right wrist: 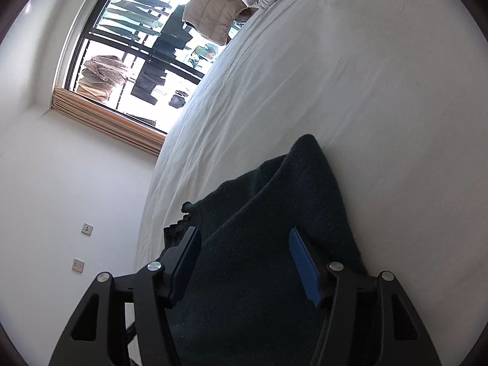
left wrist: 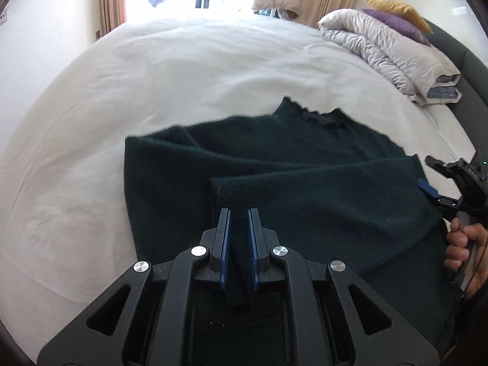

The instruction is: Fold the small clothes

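Note:
A dark green knit sweater [left wrist: 305, 164] lies on the white bed [left wrist: 183, 76], collar away from me, one sleeve folded across the body. My left gripper [left wrist: 239, 213] is shut on the cuff end of that sleeve [left wrist: 231, 192], low over the sweater's lower half. My right gripper [right wrist: 244, 235] is open, its blue pads wide apart over the sweater [right wrist: 259, 213] near its right edge. It also shows in the left wrist view [left wrist: 433, 180], held by a hand at the sweater's right side.
A folded grey duvet [left wrist: 390, 48] with purple and yellow pillows lies at the far right of the bed. A window [right wrist: 137, 48] with clothes hanging outside is beyond the bed. A white wall with sockets is on the left.

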Motion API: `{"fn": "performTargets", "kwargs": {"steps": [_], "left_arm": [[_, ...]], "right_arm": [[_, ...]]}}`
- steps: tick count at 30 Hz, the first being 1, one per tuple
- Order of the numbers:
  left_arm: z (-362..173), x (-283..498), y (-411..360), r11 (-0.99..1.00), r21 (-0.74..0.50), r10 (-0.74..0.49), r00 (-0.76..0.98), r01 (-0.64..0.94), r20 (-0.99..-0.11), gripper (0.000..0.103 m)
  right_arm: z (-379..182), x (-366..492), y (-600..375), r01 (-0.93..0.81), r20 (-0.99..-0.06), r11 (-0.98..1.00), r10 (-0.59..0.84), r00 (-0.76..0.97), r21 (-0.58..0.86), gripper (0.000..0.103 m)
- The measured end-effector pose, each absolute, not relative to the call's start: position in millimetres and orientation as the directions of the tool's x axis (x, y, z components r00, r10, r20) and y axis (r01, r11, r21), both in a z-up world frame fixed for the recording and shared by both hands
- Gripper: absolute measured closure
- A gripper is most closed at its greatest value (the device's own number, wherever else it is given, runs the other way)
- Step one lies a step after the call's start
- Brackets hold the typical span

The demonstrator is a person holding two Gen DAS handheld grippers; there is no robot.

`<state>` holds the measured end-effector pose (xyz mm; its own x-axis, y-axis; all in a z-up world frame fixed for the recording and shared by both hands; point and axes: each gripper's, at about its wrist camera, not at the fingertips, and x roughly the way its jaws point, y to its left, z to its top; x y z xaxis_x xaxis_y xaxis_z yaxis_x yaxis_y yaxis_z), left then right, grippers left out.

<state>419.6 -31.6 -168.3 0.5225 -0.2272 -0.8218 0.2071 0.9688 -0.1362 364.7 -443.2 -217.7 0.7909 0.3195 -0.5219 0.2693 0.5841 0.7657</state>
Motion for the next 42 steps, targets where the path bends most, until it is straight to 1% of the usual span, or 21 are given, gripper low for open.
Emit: {"fn": "performTargets", "kwargs": {"steps": [4, 6, 8, 9, 11, 13, 14, 16, 17, 18, 19, 21, 24, 29, 30, 31, 32, 33, 34, 39, 42], "left_arm": [[-177.0, 416.0, -16.6, 0.975, -0.140, -0.212, 0.541, 0.171, -0.814, 0.089], [-171.3, 412.1, -11.7, 0.975, -0.156, -0.219, 0.546, 0.161, -0.809, 0.089], [-165.7, 405.1, -15.4, 0.979, -0.115, -0.191, 0.565, 0.168, -0.803, 0.089], [-165.8, 402.2, -17.1, 0.979, -0.109, -0.188, 0.561, 0.171, -0.806, 0.089], [-170.5, 399.1, -15.0, 0.979, -0.122, -0.192, 0.543, 0.162, -0.818, 0.089], [-169.9, 391.4, -8.6, 0.979, -0.123, -0.193, 0.549, 0.162, -0.813, 0.088], [-168.5, 387.5, -7.2, 0.981, -0.110, -0.180, 0.552, 0.159, -0.814, 0.088], [-161.5, 375.8, -3.7, 0.983, -0.088, -0.166, 0.557, 0.163, -0.814, 0.088], [-157.3, 367.2, 0.8, 0.982, -0.087, -0.167, 0.567, 0.165, -0.806, 0.088], [-154.3, 359.6, 6.5, 0.984, -0.086, -0.162, 0.574, 0.159, -0.803, 0.088], [-150.7, 350.1, 13.9, 0.984, -0.094, -0.164, 0.579, 0.148, -0.799, 0.088], [-138.3, 325.3, 25.4, 0.984, -0.116, -0.173, 0.604, 0.133, -0.778, 0.088], [-118.7, 281.7, 28.1, 0.988, -0.072, -0.147, 0.648, 0.140, -0.747, 0.088], [-99.5, 205.6, 6.3, 0.984, 0.015, -0.106, 0.658, 0.176, -0.746, 0.087], [-97.5, 190.7, 0.8, 0.982, 0.033, -0.100, 0.662, 0.186, -0.743, 0.084], [-96.9, 175.3, -4.9, 0.979, 0.062, -0.086, 0.665, 0.195, -0.742, 0.067], [-97.1, 162.4, -9.0, 0.976, 0.081, -0.076, 0.668, 0.201, -0.740, 0.035], [-97.0, 149.5, -10.9, 0.977, 0.082, -0.075, 0.676, 0.198, -0.733, 0.025], [-97.2, 138.2, -11.5, 0.978, 0.072, -0.082, 0.685, 0.193, -0.724, 0.021], [-109.8, 111.5, -15.8, 0.977, 0.044, -0.100, 0.632, 0.207, -0.768, 0.021], [-110.9, 101.5, -14.6, 0.978, 0.022, -0.115, 0.620, 0.209, -0.776, 0.021]], "right_arm": [[-203.2, 337.6, -455.7, 0.306, -0.537, 0.607, 0.243, 0.808, 0.734, 0.043], [-189.0, 325.6, -448.2, 0.242, -0.488, 0.614, 0.269, 0.831, 0.751, 0.036], [-181.3, 321.7, -432.7, 0.185, -0.470, 0.641, 0.306, 0.828, 0.745, 0.030], [-181.6, 323.9, -424.7, 0.176, -0.483, 0.655, 0.324, 0.813, 0.735, 0.025], [-195.9, 328.6, -417.6, 0.216, -0.551, 0.677, 0.329, 0.767, 0.704, 0.023], [-210.1, 327.2, -420.5, 0.216, -0.568, 0.693, 0.328, 0.755, 0.688, 0.033], [-210.6, 321.8, -425.0, 0.223, -0.574, 0.698, 0.319, 0.754, 0.681, 0.048], [-206.1, 304.6, -437.2, 0.244, -0.555, 0.655, 0.320, 0.767, 0.715, 0.051], [-199.5, 292.8, -442.4, 0.280, -0.571, 0.659, 0.277, 0.773, 0.699, 0.043], [-190.9, 278.4, -446.6, 0.329, -0.593, 0.669, 0.208, 0.778, 0.666, 0.028], [-181.8, 263.2, -449.4, 0.340, -0.584, 0.674, 0.168, 0.794, 0.656, 0.027], [-163.2, 233.3, -451.0, 0.290, -0.534, 0.683, 0.174, 0.827, 0.671, 0.027], [-135.6, 190.4, -429.2, 0.218, -0.490, 0.736, 0.173, 0.854, 0.640, 0.024], [-117.9, 130.6, -359.0, 0.099, -0.504, 0.849, 0.210, 0.838, 0.519, 0.018], [-117.9, 120.1, -344.0, 0.079, -0.512, 0.870, 0.211, 0.833, 0.486, 0.016], [-119.1, 109.2, -330.9, 0.059, -0.517, 0.888, 0.211, 0.829, 0.457, 0.015], [-121.1, 98.9, -320.2, 0.045, -0.521, 0.900, 0.210, 0.828, 0.434, 0.014], [-123.8, 89.5, -312.0, 0.035, -0.523, 0.908, 0.209, 0.826, 0.417, 0.012], [-127.0, 82.1, -304.8, 0.031, -0.527, 0.912, 0.208, 0.824, 0.409, 0.012], [-147.7, 59.8, -293.0, 0.107, -0.577, 0.895, 0.184, 0.796, 0.433, 0.012], [-148.1, 49.3, -285.6, 0.119, -0.573, 0.893, 0.171, 0.802, 0.434, 0.012]]}}
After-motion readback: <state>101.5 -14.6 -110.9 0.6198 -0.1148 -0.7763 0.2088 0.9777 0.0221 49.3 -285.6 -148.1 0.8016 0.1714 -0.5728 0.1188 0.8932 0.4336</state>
